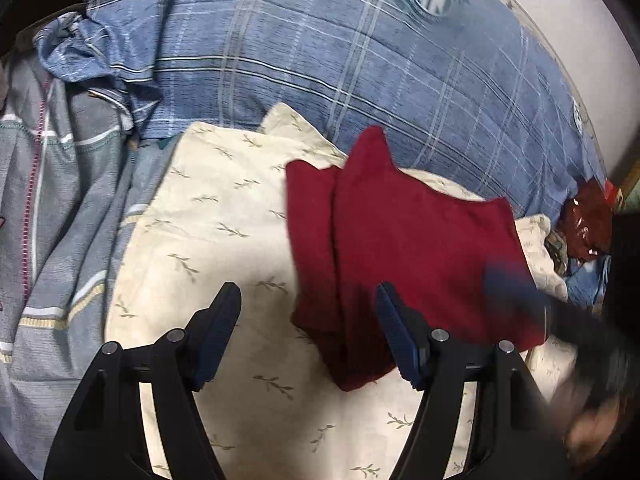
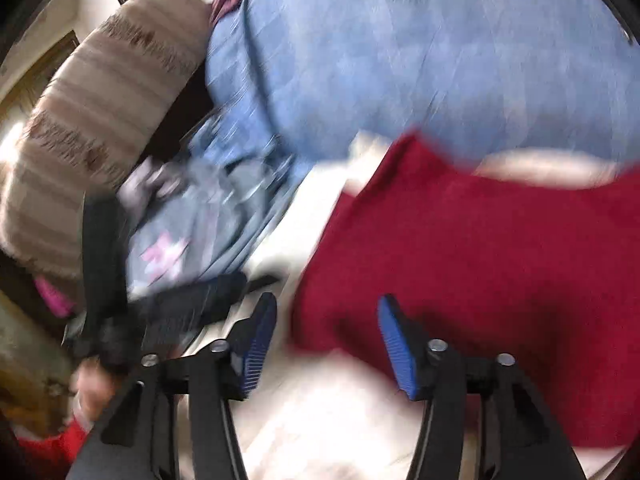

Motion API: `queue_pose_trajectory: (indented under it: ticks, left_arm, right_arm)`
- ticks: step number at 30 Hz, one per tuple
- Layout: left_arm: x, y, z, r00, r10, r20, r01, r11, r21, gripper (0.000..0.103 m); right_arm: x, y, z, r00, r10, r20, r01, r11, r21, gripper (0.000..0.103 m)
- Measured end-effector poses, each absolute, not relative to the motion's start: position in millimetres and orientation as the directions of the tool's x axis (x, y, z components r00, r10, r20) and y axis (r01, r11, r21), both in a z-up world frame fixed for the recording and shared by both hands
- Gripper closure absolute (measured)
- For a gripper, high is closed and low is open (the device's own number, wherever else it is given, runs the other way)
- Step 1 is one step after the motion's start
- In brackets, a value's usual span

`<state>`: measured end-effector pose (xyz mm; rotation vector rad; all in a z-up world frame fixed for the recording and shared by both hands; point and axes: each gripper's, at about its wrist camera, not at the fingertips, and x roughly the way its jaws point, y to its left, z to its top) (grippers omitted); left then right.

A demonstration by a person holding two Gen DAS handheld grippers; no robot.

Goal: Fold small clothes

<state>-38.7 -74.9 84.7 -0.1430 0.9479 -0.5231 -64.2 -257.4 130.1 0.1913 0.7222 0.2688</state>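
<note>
A dark red garment [image 1: 416, 248] is seen lying flat on a cream sheet printed with small sprigs [image 1: 224, 232], folded so that a narrower layer shows along its left edge. In the left wrist view the left gripper [image 1: 308, 332] is held above the sheet with its jaws spread; nothing is pinched between them. The near left edge of the red garment lies in the gap, close to the right-hand finger, while the bulk of the cloth extends to the right and farther away. Beyond it, a blue checked pillow [image 1: 360, 64] with a round emblem is seen, and a grey-blue striped cloth [image 1: 68, 208] is bunched at the left. At the right edge, a blurred dark shape is seen over the garment's near right corner; what it is cannot be told. The right wrist view is heavily smeared. There the right gripper [image 2: 326, 344] is shown with its jaws parted and empty, the red garment [image 2: 500, 280] lying beyond and to the right of them, partly behind the right-hand finger. A beige striped cushion [image 2: 100, 120] is seen at the far left.
</note>
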Motion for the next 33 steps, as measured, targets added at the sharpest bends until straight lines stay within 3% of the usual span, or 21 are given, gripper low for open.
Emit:
queue_pose_trajectory:
  ticks: [5,11,20,22,25,33]
  left_arm:
    - [-36.0,-87.8,67.4,0.439,-0.426,-0.791,0.360,0.890,-0.279,0.034]
    - [-25.4,-88.4,61.3,0.448,-0.415,-0.792,0.348,0.897,-0.273,0.034]
    - [-21.8,-93.8,59.4,0.447,-0.401,-0.799,0.348,0.901,-0.258,0.034]
    - [-23.2,-93.6,60.6,0.448,-0.401,-0.799,0.349,0.901,-0.256,0.034]
    - [-20.7,-85.9,65.6,0.441,-0.422,-0.793,0.338,0.896,-0.289,0.034]
    - [-8.1,-75.7,62.5,0.401,-0.471,-0.786,0.269,0.881,-0.390,0.031]
  right_arm:
    - [19.2,-264.3,117.3,0.688,0.217,-0.692,-0.123,0.975,0.183,0.049]
    - [93.1,-238.8,72.6,0.601,0.135,-0.788,-0.106,0.990,0.088,0.055]
    - [103.9,-251.7,51.0,0.557,0.199,-0.807,-0.064,0.978,0.197,0.050]
    - [94.2,-259.7,58.9,0.552,0.232,-0.801,-0.053,0.968,0.244,0.045]
    - [82.3,-265.8,72.3,0.559,0.305,-0.771,-0.072,0.944,0.322,0.026]
    - [71.9,-261.4,77.4,0.496,0.385,-0.778,-0.114,0.917,0.381,0.024]
